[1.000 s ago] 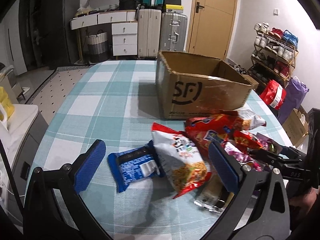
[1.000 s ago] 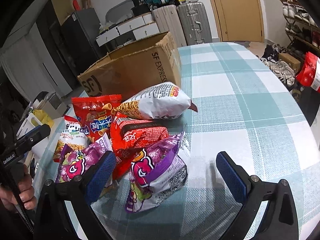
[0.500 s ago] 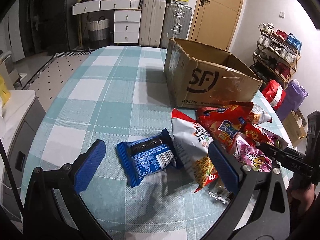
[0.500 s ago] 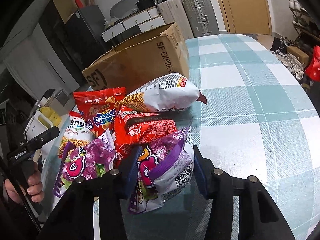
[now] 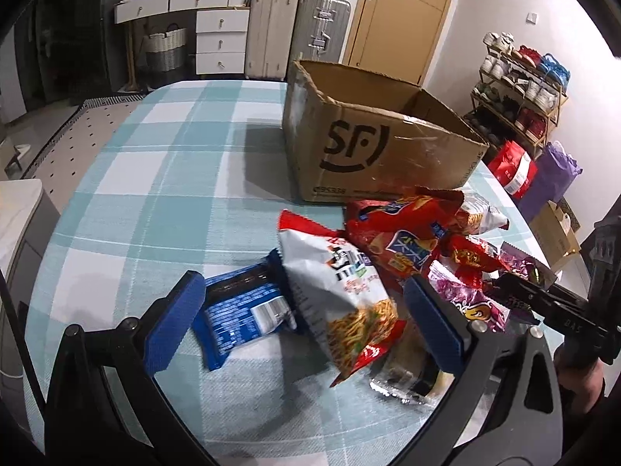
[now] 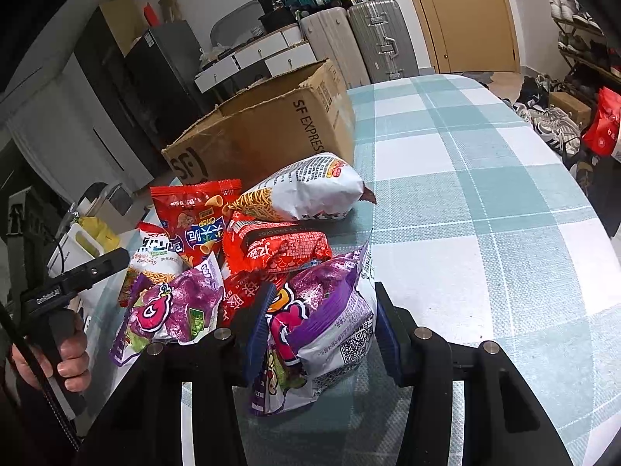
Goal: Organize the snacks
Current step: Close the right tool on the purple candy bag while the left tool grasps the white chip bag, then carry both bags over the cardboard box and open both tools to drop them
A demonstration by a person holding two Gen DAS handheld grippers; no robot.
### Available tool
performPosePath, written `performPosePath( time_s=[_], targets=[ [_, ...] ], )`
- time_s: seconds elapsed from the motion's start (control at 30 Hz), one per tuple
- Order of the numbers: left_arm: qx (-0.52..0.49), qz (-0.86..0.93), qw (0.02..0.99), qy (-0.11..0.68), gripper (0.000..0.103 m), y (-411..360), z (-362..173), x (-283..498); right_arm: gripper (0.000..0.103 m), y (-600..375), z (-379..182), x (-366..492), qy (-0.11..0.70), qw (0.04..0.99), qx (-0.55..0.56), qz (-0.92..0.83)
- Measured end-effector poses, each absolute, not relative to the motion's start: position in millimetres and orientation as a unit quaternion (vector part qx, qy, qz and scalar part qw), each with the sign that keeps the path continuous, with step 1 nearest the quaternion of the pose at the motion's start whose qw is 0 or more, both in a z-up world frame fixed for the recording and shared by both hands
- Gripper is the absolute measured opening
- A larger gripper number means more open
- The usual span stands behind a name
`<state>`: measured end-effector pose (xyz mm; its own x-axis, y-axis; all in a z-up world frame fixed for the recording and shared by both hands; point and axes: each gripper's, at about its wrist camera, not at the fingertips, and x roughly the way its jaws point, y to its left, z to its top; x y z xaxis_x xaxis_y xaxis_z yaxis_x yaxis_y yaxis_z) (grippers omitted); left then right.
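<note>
A pile of snack bags lies on the checked tablecloth (image 5: 163, 178) in front of an open SF cardboard box (image 5: 368, 143). My right gripper (image 6: 324, 326) is shut on a purple snack bag (image 6: 330, 310) at the near side of the pile. A second purple bag (image 6: 170, 310), red bags (image 6: 279, 248) and a white noodle bag (image 6: 310, 190) lie beside it. My left gripper (image 5: 306, 322) is open, its pads either side of a blue packet (image 5: 240, 310) and a white noodle-snack bag (image 5: 341, 295), held by neither.
The box (image 6: 268, 132) stands behind the pile with its top open. A clear-wrapped item (image 5: 407, 380) lies by the near table edge. Suitcases (image 5: 295, 35), drawers and a shoe rack (image 5: 524, 89) stand beyond the table.
My right gripper has closed from wide open onto the purple bag. My left gripper stays open and has shifted its view over the blue packet and white bag.
</note>
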<state>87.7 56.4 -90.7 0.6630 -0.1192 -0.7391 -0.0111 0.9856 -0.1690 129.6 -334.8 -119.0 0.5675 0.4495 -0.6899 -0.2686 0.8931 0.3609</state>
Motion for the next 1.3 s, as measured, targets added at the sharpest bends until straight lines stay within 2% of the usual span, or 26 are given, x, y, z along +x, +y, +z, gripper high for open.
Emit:
performPosePath(
  time_s=[0.07,0.3,0.37,0.47,0.5,0.53,0.57,0.77,1.3],
  targets=[
    [-0.073,-0.032,0.907,0.414,0.102,51.6,-94.0,93.7,0.049,-337.1,-117.9,129.1,0.417,0.878,0.113,0.206],
    [-0.076,-0.047,0.895,0.436,0.080,43.5,-108.1,111.8,0.049,-345.4,-116.5,125.6,0.413,0.880,0.118,0.204],
    [-0.076,-0.050,0.893,0.440,0.077,42.2,-111.2,115.0,0.049,-347.9,-116.6,125.1,0.413,0.880,0.121,0.203],
    [-0.075,-0.058,0.893,0.439,0.060,40.8,-112.5,118.0,0.049,-350.9,-117.0,125.0,0.412,0.880,0.124,0.202],
    [-0.079,-0.065,0.891,0.441,0.047,40.6,-113.6,118.9,0.049,-351.6,-117.2,125.0,0.412,0.879,0.125,0.202],
    [-0.094,-0.083,0.885,0.448,0.041,40.9,-116.3,121.2,0.049,-352.3,-117.2,124.9,0.412,0.880,0.126,0.202],
    [-0.103,-0.093,0.880,0.454,0.038,40.4,-118.7,123.2,0.049,-353.1,-117.1,124.6,0.412,0.880,0.127,0.202],
    [-0.098,-0.100,0.883,0.447,0.031,37.0,-118.2,124.2,0.049,-355.1,-116.0,122.9,0.410,0.880,0.130,0.202],
    [-0.113,-0.114,0.890,0.426,0.028,47.8,-91.2,88.2,0.049,-349.8,-84.5,112.7,0.376,0.892,0.131,0.216]
  ],
)
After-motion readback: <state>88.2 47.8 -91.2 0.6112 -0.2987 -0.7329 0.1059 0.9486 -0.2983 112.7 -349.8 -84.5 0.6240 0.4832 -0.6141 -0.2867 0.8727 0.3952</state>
